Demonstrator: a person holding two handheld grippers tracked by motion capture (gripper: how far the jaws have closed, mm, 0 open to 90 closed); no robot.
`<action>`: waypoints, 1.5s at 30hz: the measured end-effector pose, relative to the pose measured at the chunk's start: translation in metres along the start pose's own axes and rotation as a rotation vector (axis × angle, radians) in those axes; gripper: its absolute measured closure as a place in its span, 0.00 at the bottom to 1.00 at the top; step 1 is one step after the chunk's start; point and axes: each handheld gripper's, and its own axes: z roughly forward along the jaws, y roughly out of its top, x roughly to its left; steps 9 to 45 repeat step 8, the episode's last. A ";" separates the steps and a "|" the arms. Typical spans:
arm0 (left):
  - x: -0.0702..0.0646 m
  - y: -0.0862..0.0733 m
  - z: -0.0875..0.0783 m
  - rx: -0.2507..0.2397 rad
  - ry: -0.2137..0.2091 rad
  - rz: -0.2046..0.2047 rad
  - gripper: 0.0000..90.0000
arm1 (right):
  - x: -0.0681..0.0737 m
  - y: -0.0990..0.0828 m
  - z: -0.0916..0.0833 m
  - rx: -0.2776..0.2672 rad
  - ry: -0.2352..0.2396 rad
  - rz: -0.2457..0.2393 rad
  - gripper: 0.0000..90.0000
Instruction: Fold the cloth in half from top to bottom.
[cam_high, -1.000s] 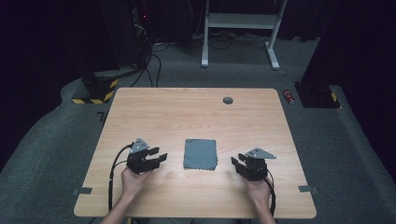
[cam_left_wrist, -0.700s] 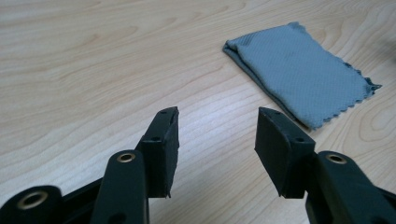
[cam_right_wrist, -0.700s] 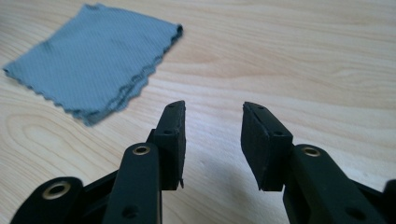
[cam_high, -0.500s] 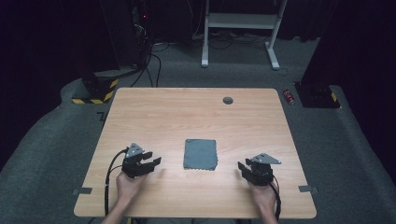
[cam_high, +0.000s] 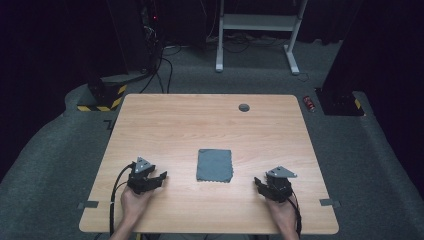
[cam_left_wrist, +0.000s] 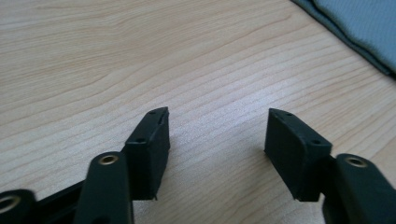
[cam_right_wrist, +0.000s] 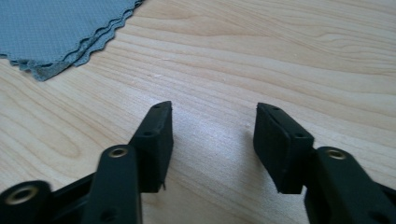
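Both grippers drawn back from one folded grey cloth, jaws opening, empty.

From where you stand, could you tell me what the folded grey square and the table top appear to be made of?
The folded grey square looks like a thin woven or microfibre cloth with a matte finish: the right gripper view shows a fine dotted weave and stacked zigzag-cut edges. The table top looks like pale wood or wood-look laminate, smooth with a slight sheen and printed-looking grain lines; which of the two I cannot tell.
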 end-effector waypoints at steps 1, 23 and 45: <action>-0.002 0.000 0.000 0.008 0.005 0.016 0.42 | 0.000 0.000 0.000 0.001 0.001 0.001 0.51; -0.003 0.000 0.001 0.011 0.002 0.021 0.37 | -0.001 0.001 0.001 0.002 -0.003 0.002 0.48; -0.003 0.000 0.001 0.011 0.002 0.021 0.37 | -0.001 0.001 0.001 0.002 -0.003 0.002 0.48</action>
